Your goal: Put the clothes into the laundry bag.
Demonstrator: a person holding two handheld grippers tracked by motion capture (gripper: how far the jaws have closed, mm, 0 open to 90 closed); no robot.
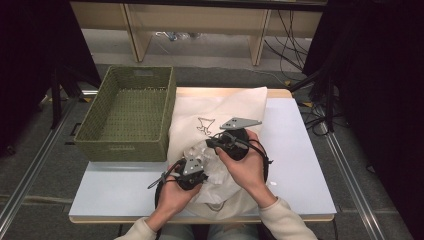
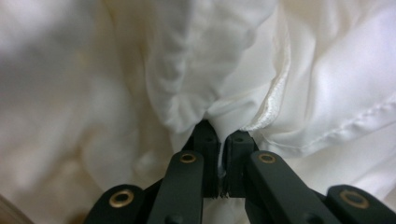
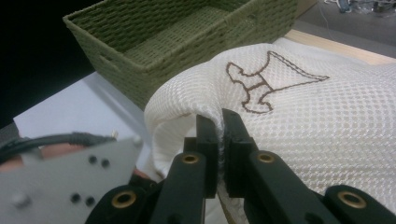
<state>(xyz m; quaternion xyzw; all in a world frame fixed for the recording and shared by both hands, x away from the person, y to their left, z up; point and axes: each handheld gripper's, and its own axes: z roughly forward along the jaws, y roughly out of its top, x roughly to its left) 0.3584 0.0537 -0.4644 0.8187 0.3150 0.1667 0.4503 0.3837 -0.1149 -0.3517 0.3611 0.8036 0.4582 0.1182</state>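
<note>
A white mesh bag with a brown stitched figure lies across the middle of the table. My right gripper is shut on the bag's rolled edge at its opening; from above, the right gripper points left over the bag. A shiny white cloth bunches at that opening, and my left gripper is shut on a fold of it beside a stitched hem. In the high view the left gripper sits just below and left of the right one, over the white cloth.
An empty green woven basket stands at the back left, its side touching the bag; the same basket rises behind the bag in the right gripper view. The pale table lies bare to the right and front left. Floor and cables lie beyond.
</note>
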